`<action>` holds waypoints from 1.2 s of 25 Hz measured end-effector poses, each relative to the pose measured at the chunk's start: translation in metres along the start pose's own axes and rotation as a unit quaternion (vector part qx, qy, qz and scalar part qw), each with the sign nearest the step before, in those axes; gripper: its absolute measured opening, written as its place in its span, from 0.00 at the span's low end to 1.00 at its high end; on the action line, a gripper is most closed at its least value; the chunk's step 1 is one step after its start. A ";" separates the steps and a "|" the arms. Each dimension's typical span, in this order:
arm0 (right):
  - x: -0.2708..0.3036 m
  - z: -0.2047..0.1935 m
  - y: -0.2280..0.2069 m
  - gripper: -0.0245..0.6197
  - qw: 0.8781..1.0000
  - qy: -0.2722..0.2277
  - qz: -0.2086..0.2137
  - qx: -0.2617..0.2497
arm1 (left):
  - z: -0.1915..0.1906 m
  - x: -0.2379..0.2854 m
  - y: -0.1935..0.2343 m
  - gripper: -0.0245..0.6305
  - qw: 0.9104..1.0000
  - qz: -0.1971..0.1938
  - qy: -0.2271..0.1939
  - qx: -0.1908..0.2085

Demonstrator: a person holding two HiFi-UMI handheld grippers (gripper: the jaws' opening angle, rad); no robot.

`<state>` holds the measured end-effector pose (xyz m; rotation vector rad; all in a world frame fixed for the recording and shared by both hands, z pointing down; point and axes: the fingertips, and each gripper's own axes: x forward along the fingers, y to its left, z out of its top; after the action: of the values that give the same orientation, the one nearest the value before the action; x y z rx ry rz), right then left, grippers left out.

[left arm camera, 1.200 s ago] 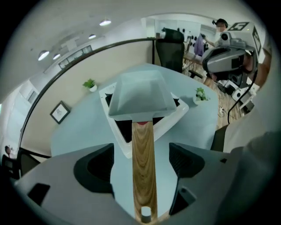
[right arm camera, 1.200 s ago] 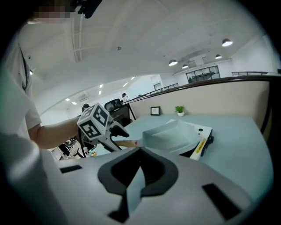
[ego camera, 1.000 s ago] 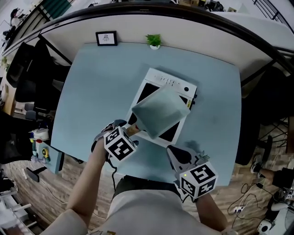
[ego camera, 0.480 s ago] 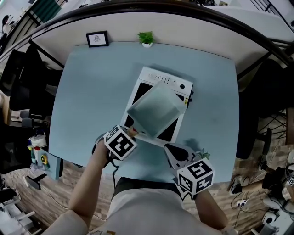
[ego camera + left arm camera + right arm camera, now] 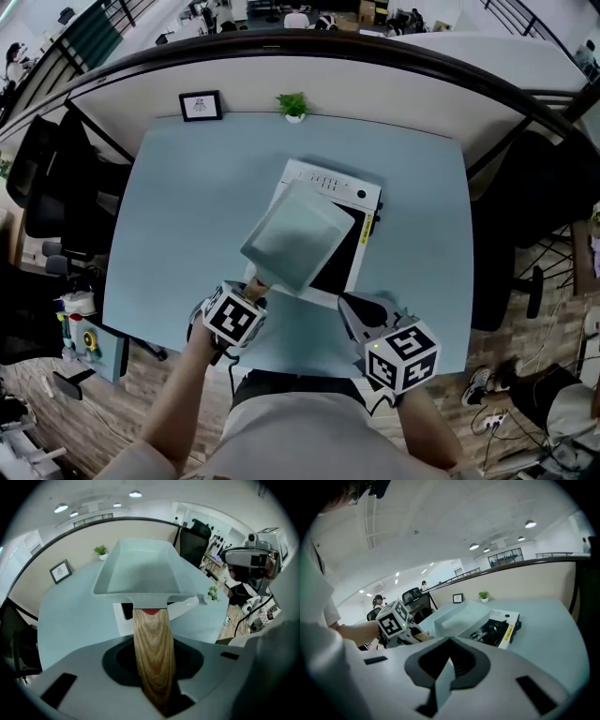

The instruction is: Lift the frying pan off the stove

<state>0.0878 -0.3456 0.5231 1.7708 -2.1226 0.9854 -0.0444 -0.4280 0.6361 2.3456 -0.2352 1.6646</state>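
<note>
A square pale-teal frying pan (image 5: 295, 236) with a wooden handle (image 5: 257, 285) hangs tilted above the white stove (image 5: 333, 177). It covers the stove's left side. My left gripper (image 5: 251, 292) is shut on the handle (image 5: 153, 644), which runs back between its jaws in the left gripper view, with the pan (image 5: 140, 571) straight ahead. My right gripper (image 5: 362, 311) hovers at the table's near edge, right of the pan, shut with nothing in it. In the right gripper view the pan (image 5: 457, 616) sits clear above the stove (image 5: 505, 620).
The stove stands mid-way across a light blue table (image 5: 187, 206). A framed picture (image 5: 200, 105) and a small potted plant (image 5: 293, 105) sit at its far edge. Another small plant (image 5: 213, 594) is by the near right edge. Dark office chairs (image 5: 52, 178) stand to the left.
My left gripper has drawn back toward me and to the left with the pan in it. More of the stove's black top now shows on the right. The right gripper has stayed put.
</note>
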 end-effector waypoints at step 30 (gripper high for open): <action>-0.166 0.186 0.129 0.04 0.957 -0.252 -0.014 -0.142 | 0.020 -0.310 0.006 0.22 0.884 0.203 -0.415 -0.075</action>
<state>0.0574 -0.3185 0.2451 2.0443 -2.3570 0.2018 -0.1308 -0.4446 0.3385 2.8610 -1.0241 0.5901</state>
